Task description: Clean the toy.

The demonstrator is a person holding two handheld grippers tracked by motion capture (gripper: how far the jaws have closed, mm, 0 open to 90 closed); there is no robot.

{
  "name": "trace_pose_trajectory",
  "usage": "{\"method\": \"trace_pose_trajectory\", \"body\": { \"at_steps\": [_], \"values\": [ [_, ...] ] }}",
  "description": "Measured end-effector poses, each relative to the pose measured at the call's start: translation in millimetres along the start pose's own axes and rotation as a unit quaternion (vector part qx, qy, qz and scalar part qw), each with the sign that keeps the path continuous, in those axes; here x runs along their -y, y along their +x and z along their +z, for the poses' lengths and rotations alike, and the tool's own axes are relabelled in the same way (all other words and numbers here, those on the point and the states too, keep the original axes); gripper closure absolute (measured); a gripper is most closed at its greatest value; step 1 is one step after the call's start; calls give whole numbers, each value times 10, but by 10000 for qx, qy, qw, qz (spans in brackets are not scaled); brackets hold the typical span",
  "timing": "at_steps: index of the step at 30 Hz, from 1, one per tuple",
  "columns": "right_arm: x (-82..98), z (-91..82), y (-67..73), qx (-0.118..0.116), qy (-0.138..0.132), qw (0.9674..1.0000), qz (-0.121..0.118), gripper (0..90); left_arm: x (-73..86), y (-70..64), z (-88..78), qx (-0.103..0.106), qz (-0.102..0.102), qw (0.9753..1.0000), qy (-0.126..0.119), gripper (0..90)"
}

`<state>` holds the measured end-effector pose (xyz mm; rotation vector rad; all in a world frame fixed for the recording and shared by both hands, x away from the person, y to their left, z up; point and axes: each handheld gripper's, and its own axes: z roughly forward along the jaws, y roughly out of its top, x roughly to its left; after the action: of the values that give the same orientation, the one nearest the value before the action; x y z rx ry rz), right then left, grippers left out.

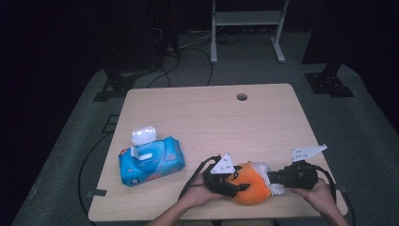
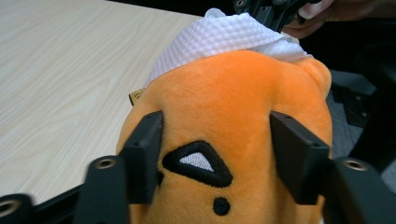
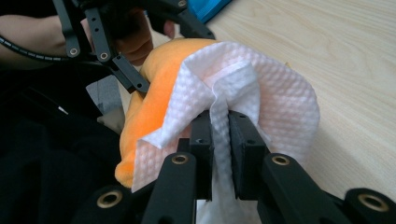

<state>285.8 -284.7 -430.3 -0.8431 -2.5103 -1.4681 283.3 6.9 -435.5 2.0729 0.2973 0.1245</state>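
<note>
Here, near table's front edge, right of centre: soft orange plush toy (image 1: 249, 182) squeezed by left gripper (image 2: 215, 154); right gripper (image 3: 220, 140) pinches white embossed wipe (image 3: 275, 100) draped over it. Wipe light, limp; plush yields — grip bulk.

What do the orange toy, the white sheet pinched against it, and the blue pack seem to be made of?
Orange toy: soft plush, going by its short fuzzy pile and stitched black markings.
White sheet: probably a nonwoven wipe or paper towel, with an embossed dimpled texture and limp folds.
Blue pack: glossy plastic film, likely, with a white hard-plastic flip lid standing open.
</note>
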Motion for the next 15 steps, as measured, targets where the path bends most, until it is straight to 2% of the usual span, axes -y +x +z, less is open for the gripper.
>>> {"method": "trace_pose_trajectory", "body": {
  "at_steps": [2, 5, 7, 11, 15],
  "values": [
    [-5, -14, 6, 16, -20, 10000, 11, 798, 6, -40, -31, -204, 12, 9997, -108, 462],
    [-17, -49, 5, 83, -187, 9998, 24, 801, 5, -51, -75, -302, -10, 9994, -180, 519],
    [-23, -70, 5, 131, -330, 9994, 48, 803, 1, -52, -116, -403, 13, 9990, -209, 534],
    [-45, -71, 0, 249, -444, 9987, 2, 807, -2, -21, -185, -512, 3, 9983, -266, 539],
    [-76, -138, -14, 379, -811, 9960, 68, 813, -3, 31, -259, -669, 24, 9973, -287, 539]
  ]
}}
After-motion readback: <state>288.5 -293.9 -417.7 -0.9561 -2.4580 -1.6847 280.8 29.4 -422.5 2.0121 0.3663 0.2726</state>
